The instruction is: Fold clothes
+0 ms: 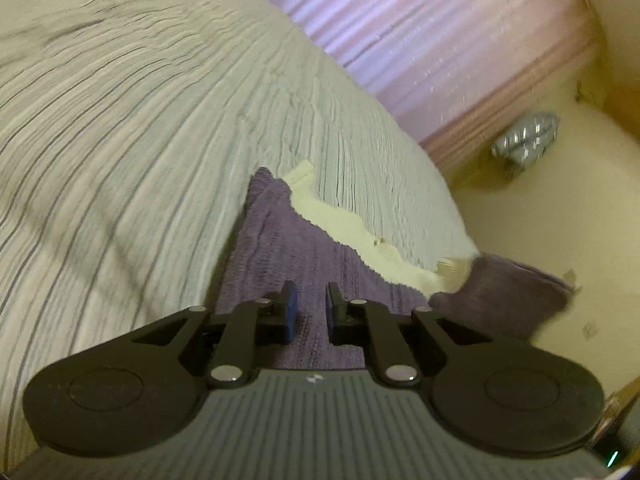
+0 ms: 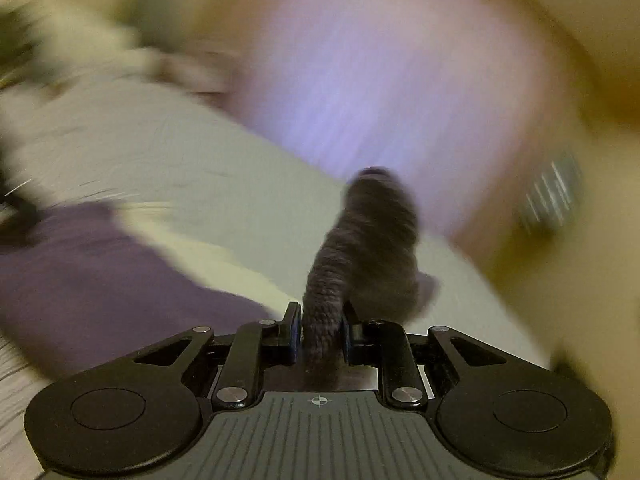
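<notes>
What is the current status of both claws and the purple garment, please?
Right claw shut on a bunched end of the purple garment. Left claw narrow over the same knit, grip unclear. Nothing in the way on the striped bedspread.

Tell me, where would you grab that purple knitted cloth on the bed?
By a free corner of the purple knitted cloth, coming in low from the bed's edge. The right gripper already pinches one bunched end; the cloth's far corner hangs loose.
</notes>
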Available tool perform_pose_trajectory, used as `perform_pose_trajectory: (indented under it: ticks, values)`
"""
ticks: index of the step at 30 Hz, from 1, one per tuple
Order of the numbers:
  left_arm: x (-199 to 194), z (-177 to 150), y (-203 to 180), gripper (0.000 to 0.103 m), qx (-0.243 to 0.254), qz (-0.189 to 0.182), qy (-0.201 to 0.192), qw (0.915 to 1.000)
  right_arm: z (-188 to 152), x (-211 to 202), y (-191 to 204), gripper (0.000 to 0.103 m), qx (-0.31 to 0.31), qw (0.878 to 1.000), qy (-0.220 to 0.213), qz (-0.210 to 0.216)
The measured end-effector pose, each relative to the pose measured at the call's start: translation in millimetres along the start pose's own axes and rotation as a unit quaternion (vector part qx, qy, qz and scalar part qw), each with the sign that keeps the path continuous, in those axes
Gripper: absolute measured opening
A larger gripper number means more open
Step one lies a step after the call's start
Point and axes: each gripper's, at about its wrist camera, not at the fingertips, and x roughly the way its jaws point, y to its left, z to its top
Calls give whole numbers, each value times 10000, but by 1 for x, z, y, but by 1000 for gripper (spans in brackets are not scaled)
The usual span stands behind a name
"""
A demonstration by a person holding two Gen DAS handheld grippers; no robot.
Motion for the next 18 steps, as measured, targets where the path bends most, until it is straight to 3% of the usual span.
perform_pose_trajectory:
  ticks: [3, 4, 7, 11, 12, 14, 16, 17, 18]
  values:
    - [-11, -5, 10, 10, -373, -125, -75, 9992, -11, 2, 63, 20, -940, 9940, 11, 551]
    - [-14, -6, 12, 10, -467, -161, -90, 9987, -18, 3, 77, 29, -1192, 9904, 119, 689]
    - [-21, -11, 16, 10, -606, -208, -114, 9979, -35, -2, 98, 34, -1753, 9814, 7, 784]
    - [-23, -12, 10, 10, -623, -305, -119, 9975, -39, -21, 77, 34, -1544, 9794, -116, 1294]
    - [-22, -12, 7, 10, -610, -339, -119, 9975, -40, -26, 70, 42, -1452, 9790, -148, 1422]
    - [-20, -10, -1, 10, -538, -426, -108, 9976, -33, -43, 34, 47, -410, 9823, -111, 1824]
    - [-18, -8, -6, 10, -473, -484, -83, 9977, -26, -61, -2, 47, 641, 9733, -71, 2204]
    - [-17, -7, -8, 10, -444, -507, -70, 9977, -32, -62, -35, 47, 1698, 9538, -119, 2476]
    - [-16, -6, -10, 10, -415, -530, -57, 9977, -39, -63, -69, 47, 2739, 9224, -166, 2719]
